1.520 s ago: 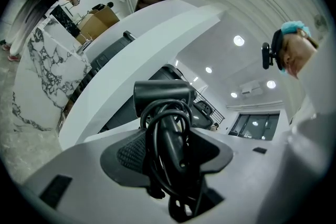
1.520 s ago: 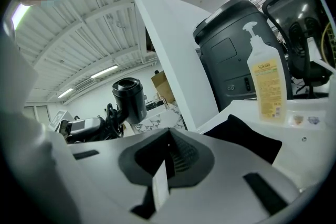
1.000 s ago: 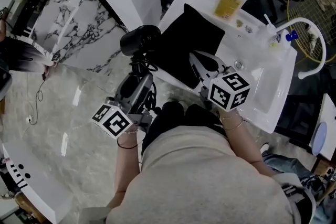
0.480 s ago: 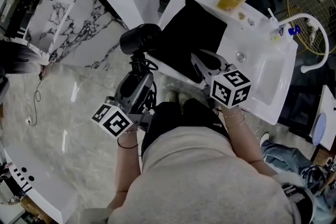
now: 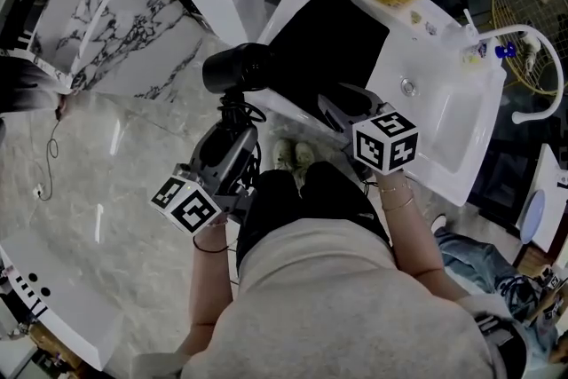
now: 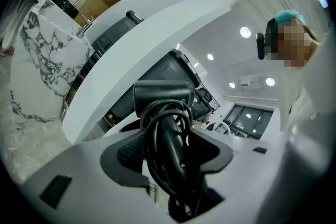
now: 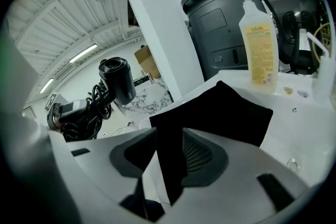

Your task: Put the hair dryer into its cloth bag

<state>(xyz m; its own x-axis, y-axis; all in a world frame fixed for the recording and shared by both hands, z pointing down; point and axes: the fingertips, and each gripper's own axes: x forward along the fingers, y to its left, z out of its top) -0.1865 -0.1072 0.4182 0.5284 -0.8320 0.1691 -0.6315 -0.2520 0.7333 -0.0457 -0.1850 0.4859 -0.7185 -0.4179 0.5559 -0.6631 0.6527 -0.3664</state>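
Hair dryer [image 5: 235,69], cord wound round handle, clamped in left gripper [image 6: 168,150], held just beside cloth bag [image 5: 335,49] on white basin top [image 5: 444,133]. Right gripper [image 7: 167,157] jaws just opening, bag's edge loose between. Likely next: finding and spreading bag's mouth.

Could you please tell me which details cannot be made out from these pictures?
Cloth bag mouth: all black in the head view; in the right gripper view its near edge drops into the right claw, between jaws that have just been opening.
Hair dryer plug: left gripper view, lost in the coiled cord inside the left claw.
Soap bottle label: print too small, right gripper view.
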